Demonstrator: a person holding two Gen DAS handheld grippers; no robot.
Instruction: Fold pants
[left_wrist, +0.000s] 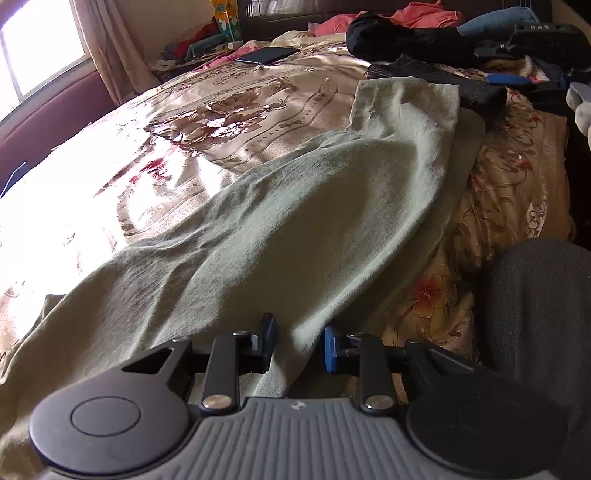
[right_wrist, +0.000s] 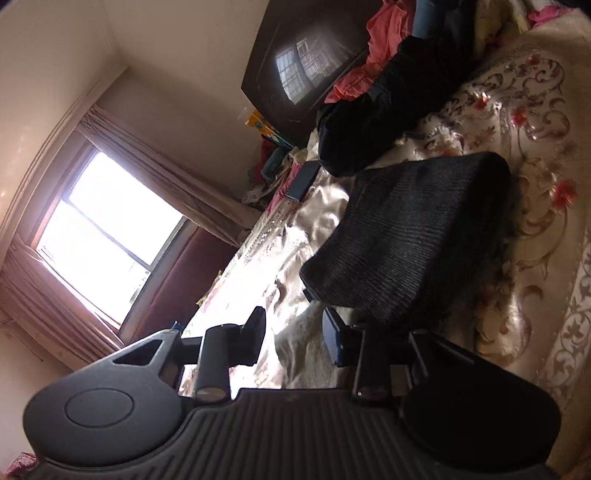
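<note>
The pale green pants (left_wrist: 280, 206) are lying spread along the floral bedspread (left_wrist: 229, 110), one leg stretching away toward the headboard (right_wrist: 295, 70) and its cuff end lying just beside a folded dark ribbed garment (left_wrist: 454, 86). The left gripper (left_wrist: 300, 343) is sitting low over the near end of the pants with its jaws spread; the cloth is running up between the black fingers (left_wrist: 266, 341), and whether they are touching it cannot be told. A smartphone (left_wrist: 267, 54) is lying on the bedspread closer to the headboard than the pants are, and a heap of pink, black and blue clothes (left_wrist: 413, 26) is piled against the headboard.

In the right wrist view the camera is rolled on its side. The right gripper (right_wrist: 295, 341) is hanging with its jaws apart and nothing between them, just beside the folded dark ribbed garment (right_wrist: 410, 236), which is resting on the bedspread (right_wrist: 517, 122). The window (right_wrist: 107, 229) is glaring bright on the wall beyond the bed, with curtains (right_wrist: 166, 177) drawn back on either side of it. The smartphone (right_wrist: 303, 181) is showing between the window and the dark garment
</note>
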